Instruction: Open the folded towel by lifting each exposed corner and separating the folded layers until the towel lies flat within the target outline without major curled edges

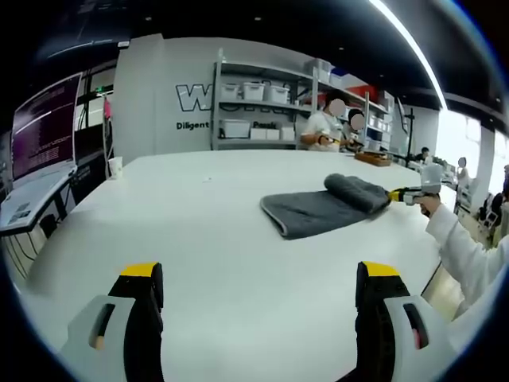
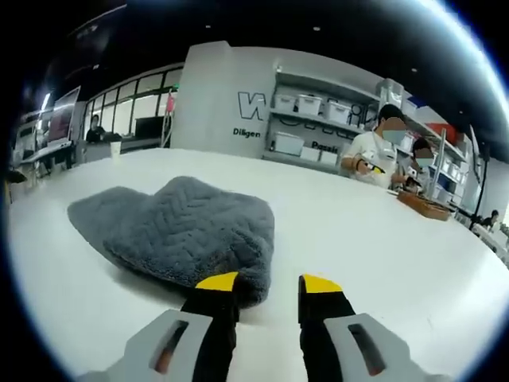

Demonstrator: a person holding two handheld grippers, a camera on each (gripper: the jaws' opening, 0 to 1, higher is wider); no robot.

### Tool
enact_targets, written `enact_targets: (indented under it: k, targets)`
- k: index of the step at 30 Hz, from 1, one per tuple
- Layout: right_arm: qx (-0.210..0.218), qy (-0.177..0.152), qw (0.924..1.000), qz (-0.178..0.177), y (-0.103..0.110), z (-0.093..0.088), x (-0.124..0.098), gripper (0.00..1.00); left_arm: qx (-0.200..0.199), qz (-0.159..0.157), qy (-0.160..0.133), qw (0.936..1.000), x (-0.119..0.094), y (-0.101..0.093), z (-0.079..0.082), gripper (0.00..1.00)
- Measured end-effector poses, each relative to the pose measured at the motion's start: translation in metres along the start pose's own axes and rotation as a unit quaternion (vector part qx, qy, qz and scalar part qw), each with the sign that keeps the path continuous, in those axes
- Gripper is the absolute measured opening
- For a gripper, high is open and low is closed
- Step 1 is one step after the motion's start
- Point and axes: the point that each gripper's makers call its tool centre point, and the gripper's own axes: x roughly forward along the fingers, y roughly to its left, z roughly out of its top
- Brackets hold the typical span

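While one grey towel [image 2: 179,231] lies partly folded on a long white table [image 1: 207,239], shelving [image 1: 262,107] behind holds several white bins whose contents cannot be made out, beside wall lettering that starts "W" over "Diligen". Left gripper [image 1: 258,274] hovers with jaws wide apart; right gripper [image 2: 269,282], jaws slightly parted, touches the towel's near edge without clamping it.

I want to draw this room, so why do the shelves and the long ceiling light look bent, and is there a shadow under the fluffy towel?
In the left gripper view, the fisheye lens bows the ceiling light and leans the shelves; the towel looks sharp. In the right gripper view, the towel casts a soft dark shadow on the white table near the right gripper, with glare at the right edge.
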Motion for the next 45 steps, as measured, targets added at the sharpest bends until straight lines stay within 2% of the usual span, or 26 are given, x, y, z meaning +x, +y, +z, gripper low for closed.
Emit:
enact_targets:
  k: [4,7,12,13,16,18,28,30,37,41,45]
  targets:
    - [0.0,-0.029,0.9994,-0.021,-0.006,0.017,-0.021,0.36,-0.002,-0.001,0.0,1.0,0.002,0.001,-0.001,1.0]
    - [0.0,-0.05,0.9987,-0.008,0.003,0.032,-0.035,0.42,-0.002,-0.001,0.003,1.0,0.005,0.002,-0.002,1.0]
    - [-0.013,-0.067,0.996,0.058,0.045,0.049,-0.05,0.55,-0.002,-0.006,0.008,0.9999,0.01,0.0,-0.005,1.0]
    - [-0.018,-0.07,0.9931,0.092,0.066,0.053,-0.055,0.59,-0.002,-0.007,0.008,0.9999,0.01,0.0,-0.005,1.0]
    - [-0.001,-0.069,0.9886,0.133,0.091,0.055,-0.061,0.69,-0.001,-0.01,0.01,0.9999,0.013,-0.001,-0.006,1.0]
    - [0.004,-0.066,0.9828,0.173,0.114,0.056,-0.068,0.73,-0.001,-0.012,0.012,0.9999,0.015,-0.002,-0.007,1.0]
    - [-0.037,-0.049,0.9711,0.231,0.166,0.052,-0.093,0.99,-0.001,-0.017,0.021,0.9996,0.024,-0.003,-0.012,1.0]
    - [-0.047,-0.048,0.969,0.238,0.172,0.052,-0.098,0.99,0.0,-0.019,0.023,0.9995,0.025,-0.004,-0.013,1.0]
    - [-0.076,-0.048,0.9657,0.244,0.179,0.053,-0.102,0.99,0.001,-0.023,0.023,0.9995,0.026,-0.006,-0.012,1.0]
    - [-0.142,-0.038,0.9728,0.179,0.16,0.051,-0.083,0.99,0.0,-0.023,0.022,0.9995,0.025,-0.006,-0.012,1.0]
    - [-0.185,-0.025,0.9727,0.138,0.149,0.048,-0.066,0.99,0.001,-0.022,0.021,0.9995,0.022,-0.006,-0.011,1.0]
